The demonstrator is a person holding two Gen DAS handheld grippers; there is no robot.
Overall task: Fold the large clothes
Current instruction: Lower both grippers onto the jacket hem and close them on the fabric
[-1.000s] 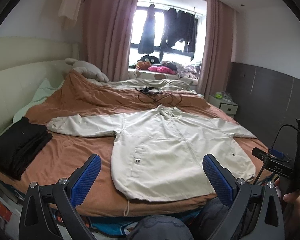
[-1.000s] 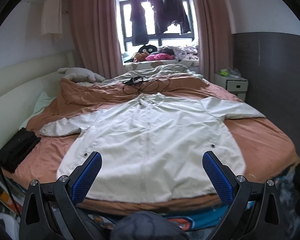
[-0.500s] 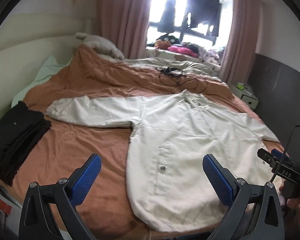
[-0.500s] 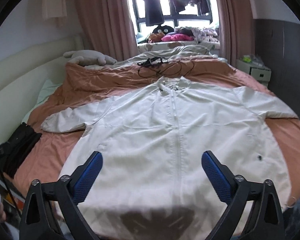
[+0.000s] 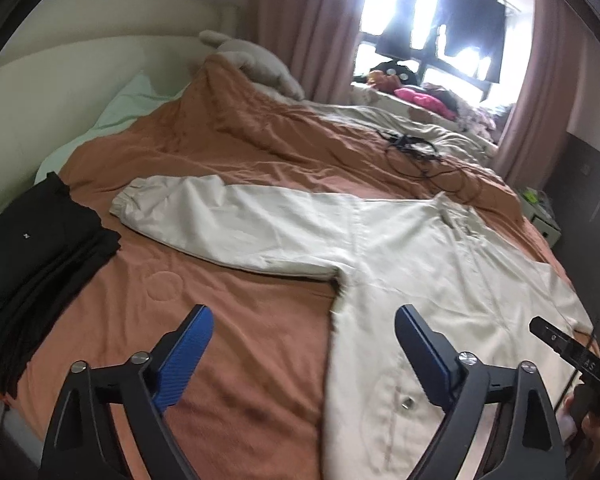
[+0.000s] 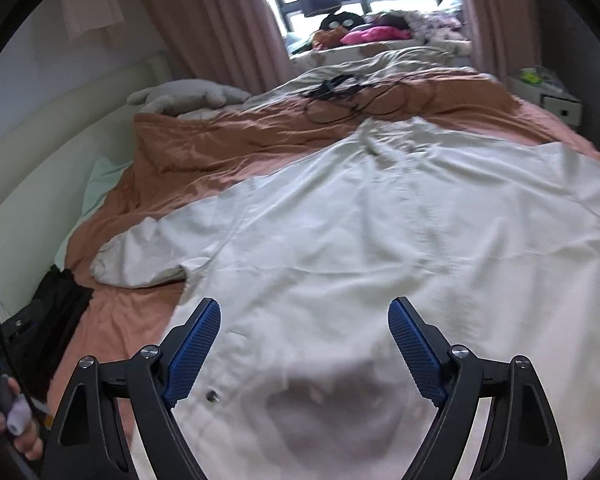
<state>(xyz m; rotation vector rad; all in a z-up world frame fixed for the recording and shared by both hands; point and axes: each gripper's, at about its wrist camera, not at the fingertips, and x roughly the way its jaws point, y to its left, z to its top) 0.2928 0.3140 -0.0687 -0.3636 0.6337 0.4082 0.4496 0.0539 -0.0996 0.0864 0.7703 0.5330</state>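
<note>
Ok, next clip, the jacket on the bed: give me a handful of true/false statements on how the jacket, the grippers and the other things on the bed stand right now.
1. The cream jacket lies spread flat on the orange bedcover, sleeve stretched out. True.
2. The left gripper already clamps the jacket's hem. False: its jaws stand apart, having just been closing, nothing pinched between them.
3. A stack of folded black clothes lies on the bed beyond the outstretched sleeve's cuff. True.
4. The right gripper hovers over bare bedcover. False: it is above the jacket's body, jaws apart.
5. A tangle of black cable lies on the bed beyond the collar. True.
</note>
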